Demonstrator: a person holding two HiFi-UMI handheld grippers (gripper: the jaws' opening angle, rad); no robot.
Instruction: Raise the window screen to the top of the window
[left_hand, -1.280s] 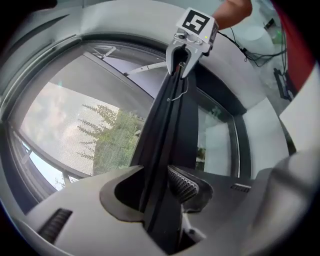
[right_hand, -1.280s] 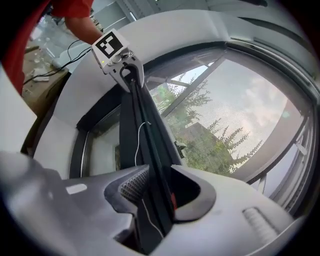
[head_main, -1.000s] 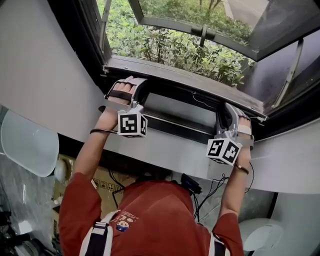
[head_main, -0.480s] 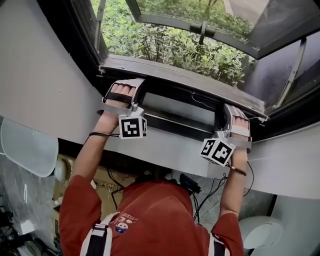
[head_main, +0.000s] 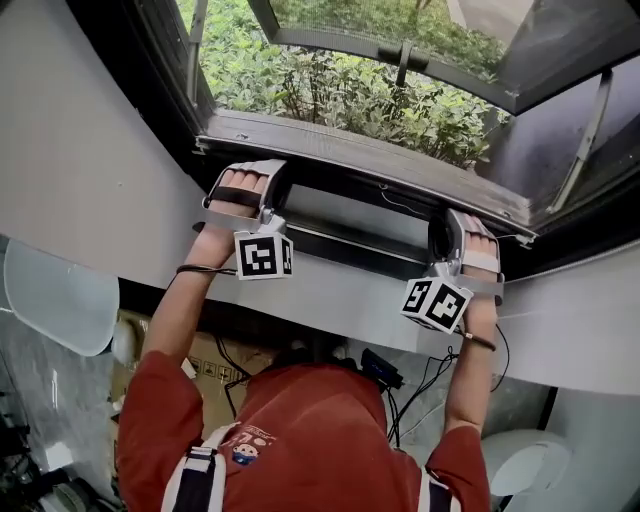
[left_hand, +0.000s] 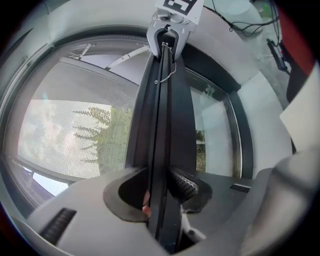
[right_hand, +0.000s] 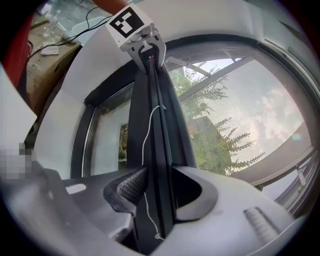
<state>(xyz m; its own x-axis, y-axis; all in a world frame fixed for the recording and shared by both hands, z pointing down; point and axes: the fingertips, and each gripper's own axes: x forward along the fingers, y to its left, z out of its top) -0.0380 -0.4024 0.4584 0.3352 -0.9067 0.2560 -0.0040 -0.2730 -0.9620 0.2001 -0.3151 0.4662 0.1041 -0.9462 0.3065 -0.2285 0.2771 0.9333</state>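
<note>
The window screen's dark bottom bar (head_main: 360, 172) runs across the opening in the head view, low in the frame. My left gripper (head_main: 250, 172) grips its left part and my right gripper (head_main: 462, 222) its right part. In the left gripper view the bar (left_hand: 165, 125) passes between the jaws of the left gripper (left_hand: 162, 187), whose ribbed pad (left_hand: 184, 184) presses on it; these jaws have just closed further. In the right gripper view the bar (right_hand: 152, 130) sits in the right gripper (right_hand: 152, 187), pad (right_hand: 131, 185) against it, the jaws having closed slightly too. Grey mesh (left_hand: 70, 135) fills the opening.
An outward-tilted glass sash (head_main: 400, 50) and its stay arm (head_main: 575, 140) hang beyond the opening, with shrubs (head_main: 330, 95) outside. Below the sill are a white wall (head_main: 330, 305), a cardboard box (head_main: 215, 365) and cables (head_main: 420, 385). A thin cord (right_hand: 145, 150) hangs along the bar.
Both grippers stay on the bar at nearly the same places. The right gripper's marker cube has tilted a little.
</note>
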